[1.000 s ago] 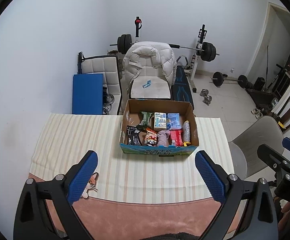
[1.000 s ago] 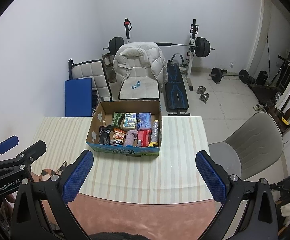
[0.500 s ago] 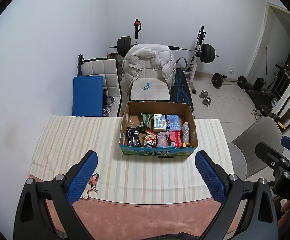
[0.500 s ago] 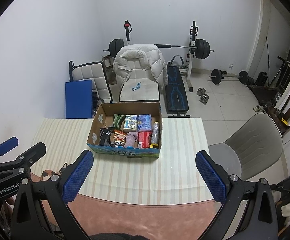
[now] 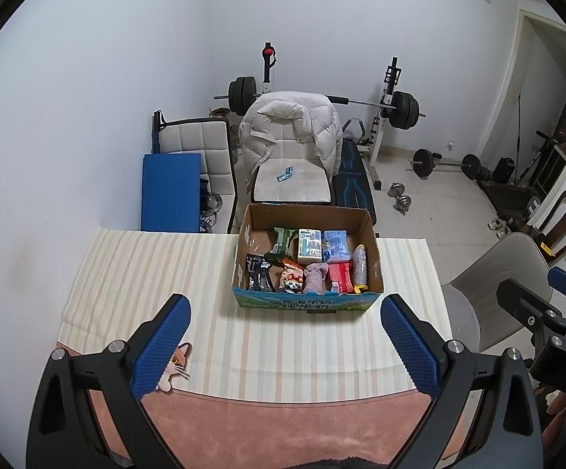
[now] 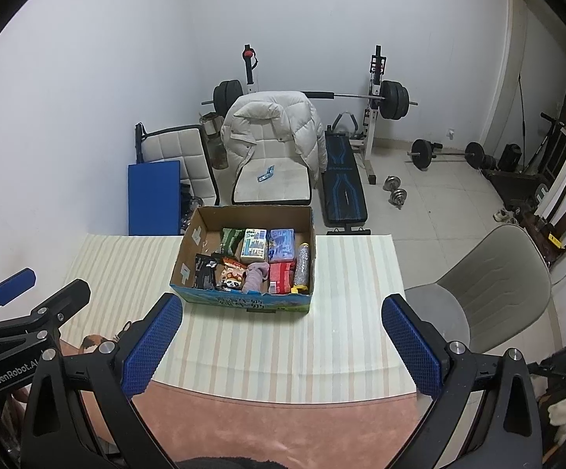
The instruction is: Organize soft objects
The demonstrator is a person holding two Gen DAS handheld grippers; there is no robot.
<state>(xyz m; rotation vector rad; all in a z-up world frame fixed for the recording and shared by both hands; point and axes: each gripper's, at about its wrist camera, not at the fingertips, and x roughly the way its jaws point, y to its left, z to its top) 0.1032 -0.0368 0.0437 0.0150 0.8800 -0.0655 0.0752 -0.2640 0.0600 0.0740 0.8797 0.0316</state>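
An open cardboard box (image 5: 306,303) (image 6: 243,301) stands on a striped cloth over the table (image 5: 146,273). It holds several soft packs: tissue packs (image 5: 334,246), snack bags (image 5: 258,277), a pink-grey cloth (image 5: 316,276) (image 6: 255,276) and a red pack (image 5: 339,275). My left gripper (image 5: 284,346) is open and empty, held above the table's near edge. My right gripper (image 6: 283,346) is open and empty, also near the front edge. Each gripper shows at the side of the other's view.
A cat-print mat edge (image 5: 177,359) lies at the front left. Beyond the table stand a chair with a white jacket (image 5: 290,140), a blue pad (image 5: 169,191), a weight bench and barbell (image 5: 396,105). A grey chair (image 6: 493,273) is at the right.
Both views have pulled back and up slightly; the box sits a little farther from the grippers. Both grippers stay open.
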